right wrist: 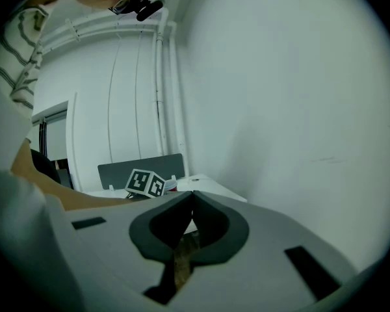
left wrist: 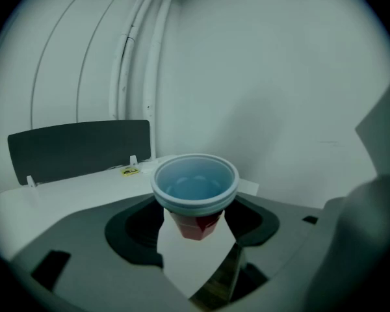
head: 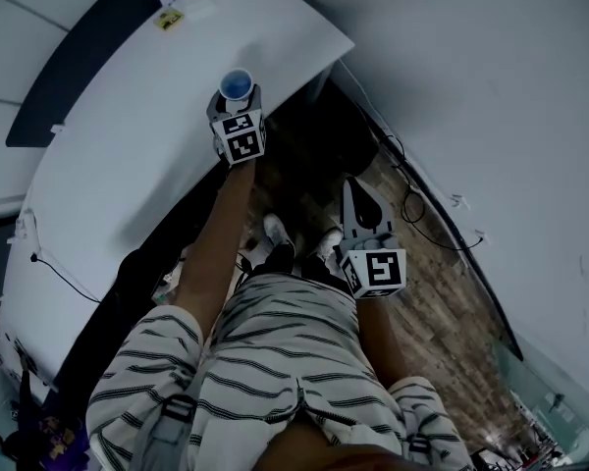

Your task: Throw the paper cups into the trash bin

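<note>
Counter (head: pixel 128 135): paper cup (head: pixel 237 84) being held above its near edge.
Left hand-held gripper (left wrist: pixel 196 226): being clamped on the cup's red base.
Right hand-held gripper (right wrist: pixel 190 203): being held shut, empty.
Paper cup: risks being crushed or dropped if squeezed unevenly.

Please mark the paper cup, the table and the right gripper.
paper cup (left wrist: pixel 195 188): left gripper view, its blue inside
table (head: pixel 128 135): head view, its bare white top
right gripper (right wrist: pixel 192 199): right gripper view, where its jaws meet
</note>
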